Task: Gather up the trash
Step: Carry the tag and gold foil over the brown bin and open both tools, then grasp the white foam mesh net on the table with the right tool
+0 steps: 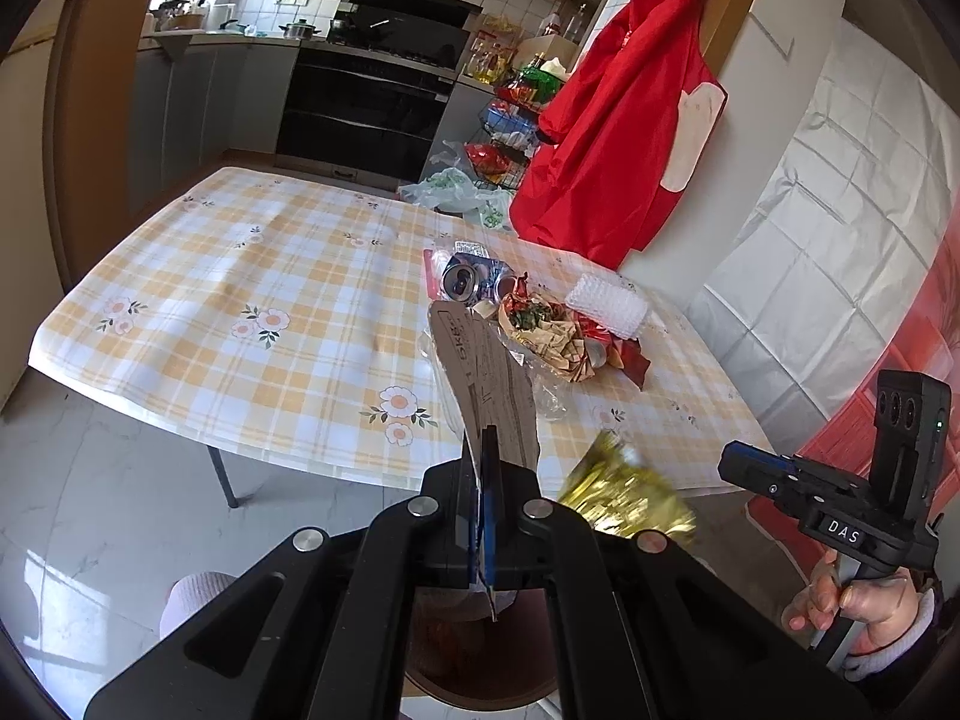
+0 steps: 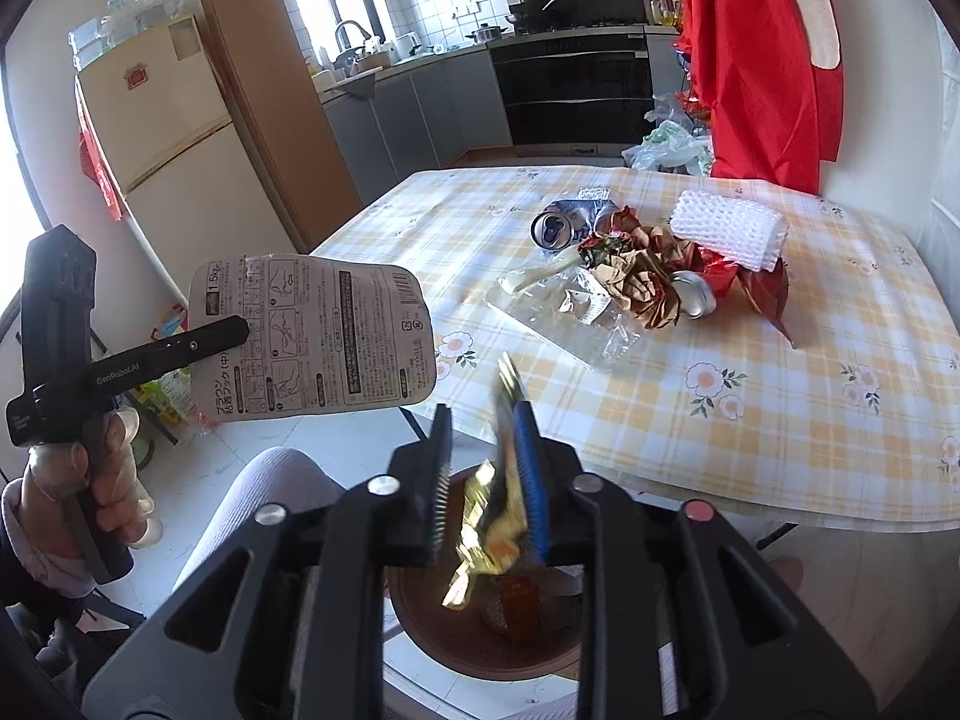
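Note:
My left gripper [image 1: 480, 468] is shut on a printed cardboard packaging card [image 1: 486, 372], held off the table's front edge; the card also shows in the right wrist view [image 2: 318, 342]. My right gripper [image 2: 486, 438] is open, and a gold foil wrapper [image 2: 489, 534] hangs blurred between its fingers above a brown round bin [image 2: 444, 630]. The wrapper also shows in the left wrist view [image 1: 624, 492]. A trash pile lies on the checked tablecloth [image 2: 750, 420]: a crushed can [image 2: 555, 228], crumpled brown paper [image 2: 648, 288], clear plastic [image 2: 570, 324], white bubble wrap [image 2: 729, 231].
A red apron [image 2: 756, 60] hangs at the table's far right. Plastic bags [image 2: 666, 147] lie behind the table. A fridge [image 2: 162, 138] stands to the left and a stove [image 2: 576, 84] at the back. My knee [image 2: 264, 498] is beside the bin.

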Motion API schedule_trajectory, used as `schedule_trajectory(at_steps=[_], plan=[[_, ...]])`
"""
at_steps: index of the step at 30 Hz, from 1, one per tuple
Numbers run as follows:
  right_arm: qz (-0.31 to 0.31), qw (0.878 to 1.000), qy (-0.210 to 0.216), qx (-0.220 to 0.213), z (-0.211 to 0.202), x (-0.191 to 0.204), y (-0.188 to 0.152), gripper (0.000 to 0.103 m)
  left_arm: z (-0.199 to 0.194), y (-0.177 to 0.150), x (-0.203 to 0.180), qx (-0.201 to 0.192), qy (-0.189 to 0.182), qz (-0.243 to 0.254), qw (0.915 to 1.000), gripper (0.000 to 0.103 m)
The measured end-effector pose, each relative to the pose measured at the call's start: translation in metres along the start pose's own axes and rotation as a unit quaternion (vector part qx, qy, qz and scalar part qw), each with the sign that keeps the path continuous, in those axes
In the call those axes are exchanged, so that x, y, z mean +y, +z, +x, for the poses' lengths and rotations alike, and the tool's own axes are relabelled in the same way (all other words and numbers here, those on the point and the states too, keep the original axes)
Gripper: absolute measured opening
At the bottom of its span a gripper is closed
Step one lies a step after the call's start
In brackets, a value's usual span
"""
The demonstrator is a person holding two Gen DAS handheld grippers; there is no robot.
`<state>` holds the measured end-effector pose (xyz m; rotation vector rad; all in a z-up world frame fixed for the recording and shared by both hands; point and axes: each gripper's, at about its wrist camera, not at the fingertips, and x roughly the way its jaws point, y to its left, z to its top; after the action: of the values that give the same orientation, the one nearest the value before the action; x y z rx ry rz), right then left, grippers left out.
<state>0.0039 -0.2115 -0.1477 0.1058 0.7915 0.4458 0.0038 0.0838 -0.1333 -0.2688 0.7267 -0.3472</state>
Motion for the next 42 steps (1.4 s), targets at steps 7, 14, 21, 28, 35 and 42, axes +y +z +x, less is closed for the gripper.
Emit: schedule_trajectory(at_steps=[7,14,21,28,35,42], plan=[[0.003,0.999,-0.031,-0.025,-0.006,-0.001,0.003,0.076,0.006,-0.004,0.000,0.012,-0.002,0.000,0.9999,0.001],[0.017,0.994,-0.088,-0.067,-0.023,-0.009,0.008,0.097,0.009,-0.008,-0.007,0.021,-0.007,0.009,0.9997,0.001],[0.032,0.991,-0.105,-0.075,-0.030,-0.021,0.007,0.097,0.023,-0.015,-0.019,0.054,-0.023,0.023,0.9980,0.001],[0.042,0.991,-0.107,-0.069,-0.025,-0.031,0.004,0.097,0.046,-0.027,-0.036,0.098,-0.046,0.049,0.9929,0.001],[0.051,0.990,-0.113,-0.065,-0.024,-0.038,0.001,0.097,0.061,-0.036,-0.037,0.120,-0.073,0.032,0.9896,0.069],[0.055,0.990,-0.116,-0.060,-0.021,-0.041,0.000,0.097,0.053,-0.030,-0.030,0.085,-0.014,0.035,0.9956,0.096]])
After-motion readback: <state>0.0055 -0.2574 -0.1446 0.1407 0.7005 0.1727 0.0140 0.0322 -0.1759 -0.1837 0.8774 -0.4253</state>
